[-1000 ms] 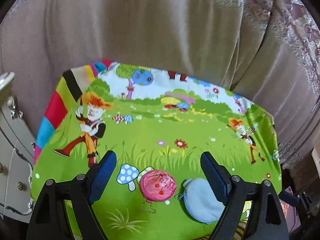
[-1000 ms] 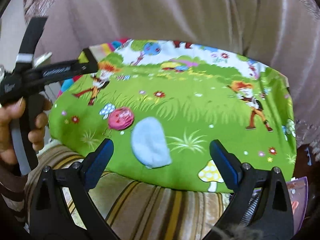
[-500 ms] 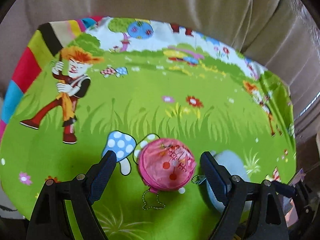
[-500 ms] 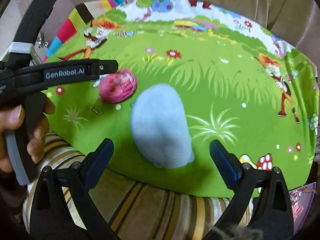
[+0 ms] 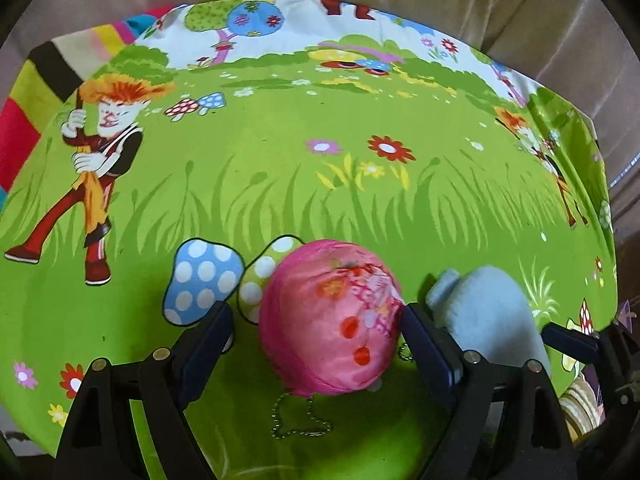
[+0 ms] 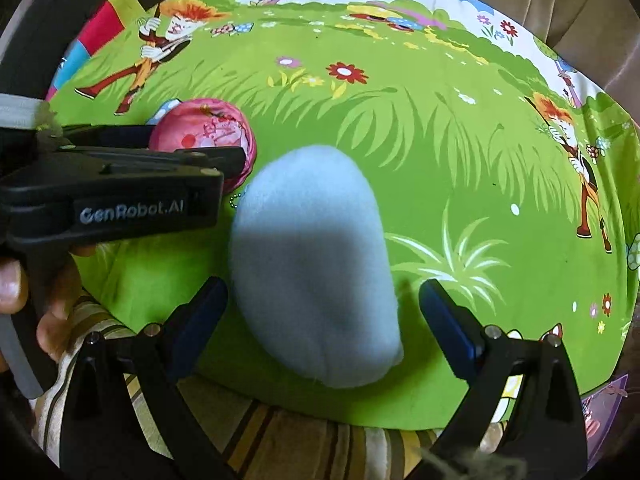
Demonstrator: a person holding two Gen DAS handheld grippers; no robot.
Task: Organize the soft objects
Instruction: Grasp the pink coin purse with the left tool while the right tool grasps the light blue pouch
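Two handheld tongs point steeply down at a bright green cartoon-print cloth (image 5: 280, 184) w/ grass, mushrooms and flowers; what lies under the cloth can't be told.

Left tongs (image 5: 316, 328): jaws wide apart, straddling a round pink pouch (image 5: 328, 320) w/ red and orange print. The pouch sits between the two blue pads. The right pad looks to touch its side, or nearly so; the left pad stands clear w/ a strip of cloth showing between. Nothing is squeezed, and the pouch rests on the cloth. A small ball chain (image 5: 300, 420) trails from the pouch toward the tongs' base.

Right tongs (image 6: 324, 312): jaws also wide apart, one pad on either side of a pale blue plush piece (image 6: 312, 264), egg-shaped and fuzzy. It lies lengthwise between the pads, its near end roughly level w/ them, at the cloth's front edge. The left pad is just beside it; the right pad is clearly apart. Not gripped.

In the right-wrist view the left tongs come in from the left, held by a hand (image 6: 24, 296), w/ the pink pouch partly hidden behind them. The plush piece is just right of the pouch.

Striped fabric (image 6: 280, 436) shows below the cloth's edge, nearest the right tongs' base.
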